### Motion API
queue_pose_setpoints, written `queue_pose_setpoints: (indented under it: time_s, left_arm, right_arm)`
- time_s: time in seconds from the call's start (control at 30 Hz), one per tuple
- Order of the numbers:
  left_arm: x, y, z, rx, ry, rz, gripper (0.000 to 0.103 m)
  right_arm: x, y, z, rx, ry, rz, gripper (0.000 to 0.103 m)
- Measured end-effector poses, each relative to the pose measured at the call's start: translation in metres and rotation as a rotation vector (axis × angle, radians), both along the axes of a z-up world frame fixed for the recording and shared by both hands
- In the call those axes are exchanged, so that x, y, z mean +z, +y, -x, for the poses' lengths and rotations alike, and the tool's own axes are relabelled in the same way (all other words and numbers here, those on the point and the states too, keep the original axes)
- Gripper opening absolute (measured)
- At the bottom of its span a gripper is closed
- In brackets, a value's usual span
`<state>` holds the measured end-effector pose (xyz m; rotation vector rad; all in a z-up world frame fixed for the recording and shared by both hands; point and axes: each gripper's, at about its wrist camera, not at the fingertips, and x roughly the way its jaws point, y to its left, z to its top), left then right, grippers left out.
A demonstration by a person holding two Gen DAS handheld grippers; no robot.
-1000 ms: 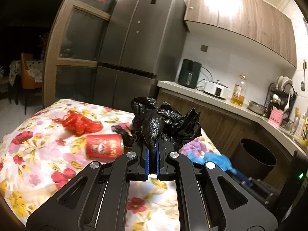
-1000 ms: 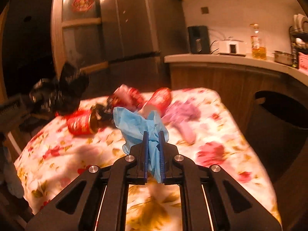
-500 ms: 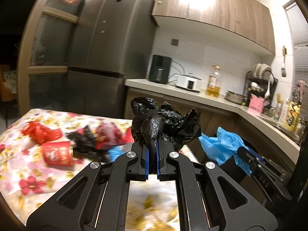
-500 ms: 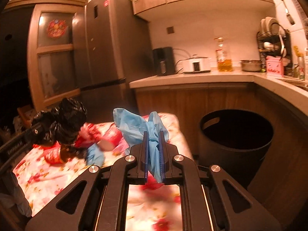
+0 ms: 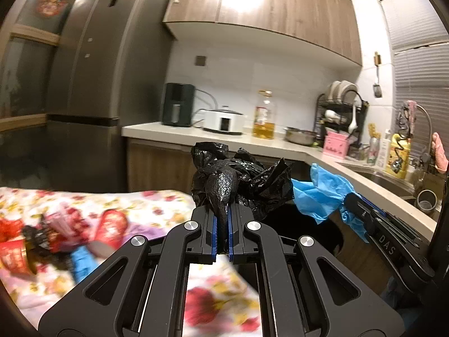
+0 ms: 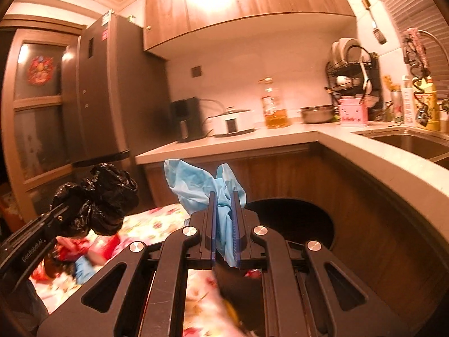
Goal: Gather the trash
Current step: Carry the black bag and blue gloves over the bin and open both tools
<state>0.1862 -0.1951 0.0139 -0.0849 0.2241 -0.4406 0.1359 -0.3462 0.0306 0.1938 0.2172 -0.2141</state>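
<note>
My left gripper (image 5: 220,231) has its jaws pressed together on a crumpled black plastic bag (image 5: 241,179); my right gripper (image 6: 224,234) has its jaws pinched on a crumpled pale-blue disposable glove (image 6: 202,186); both wads stand up above the jaws and hang free of everything else.

What the coming drop turns on, as I judge it, is the round black plastic trash bin (image 6: 297,221) standing on the floor against the wooden cabinet front; in the right wrist view its dark mouth opens at about two o'clock from my right jaws, near and lower; in the left wrist view the same bin (image 5: 308,224) shows only as a dark hollow behind the black bag, at about one o'clock, with the blue glove (image 5: 320,193) between me and its far rim; so my right hand looks the nearer of the two.

The glove's long axis runs up out of the jaws, its two loose lobes pointing to about eleven and twelve o'clock; the black bag is a near-shapeless lump, its twisted neck running down into my left jaws.

Other litter lies blurred on the flower-patterned tablecloth (image 5: 157,199) at about nine o'clock, a red cylindrical can (image 5: 110,229) among it.
</note>
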Motion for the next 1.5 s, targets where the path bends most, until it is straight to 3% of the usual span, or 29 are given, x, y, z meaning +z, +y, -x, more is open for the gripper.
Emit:
queue_pose_setpoints:
  time_s: [0.57, 1.5]
  left_arm:
    - [-0.014, -0.083, -0.045, -0.116, 0.041, -0.018, 0.004]
    - [-0.038, -0.123, -0.077, -0.177, 0.117, -0.046, 0.005]
  right_arm:
    - [0.000, -0.051, -0.019, -0.117, -0.007, -0.028, 0.010]
    - [-0.017, -0.070, -0.042, -0.093, 0.014, -0.054, 0.015]
